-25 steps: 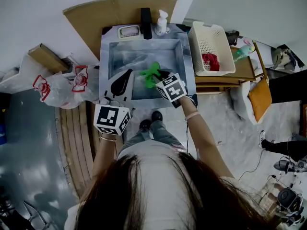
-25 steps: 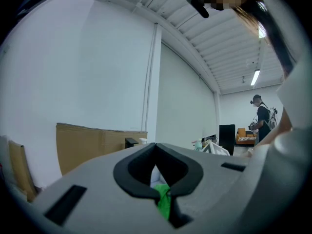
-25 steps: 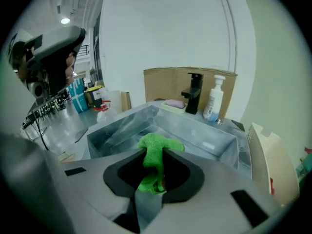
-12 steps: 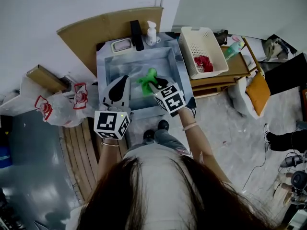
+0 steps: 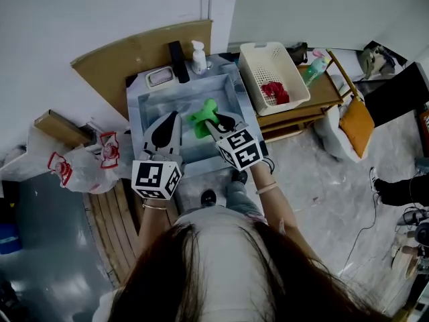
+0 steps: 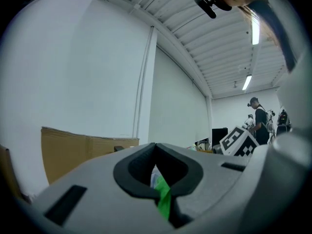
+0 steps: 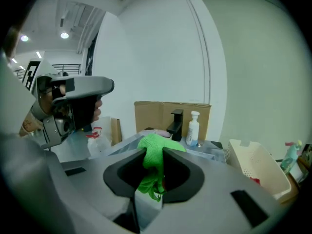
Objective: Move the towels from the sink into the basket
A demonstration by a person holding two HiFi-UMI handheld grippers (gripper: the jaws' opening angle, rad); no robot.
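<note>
My right gripper (image 5: 216,121) is shut on a bright green towel (image 5: 202,119) and holds it over the right half of the steel sink (image 5: 144,102). In the right gripper view the green towel (image 7: 157,143) bunches up between the jaws of the right gripper (image 7: 155,156). My left gripper (image 5: 166,127) hovers over the sink's left half, jaws shut with nothing in them; in its own view the left gripper (image 6: 155,146) shows a strip of green behind its jaws. The white basket (image 5: 249,66) stands right of the sink with a red towel (image 5: 273,92) inside.
A black faucet (image 5: 177,61), soap bottle (image 5: 198,57) and soap dish (image 5: 161,78) line the sink's back edge. Cardboard (image 5: 134,51) leans behind. The basket rests on a wooden shelf (image 5: 325,96) beside a green bottle (image 5: 315,66). Plastic bags (image 5: 84,163) lie at the left.
The head camera has swung, so the sink and basket sit further left in the picture. Both grippers keep their places over the sink, the right one still holding the green towel.
</note>
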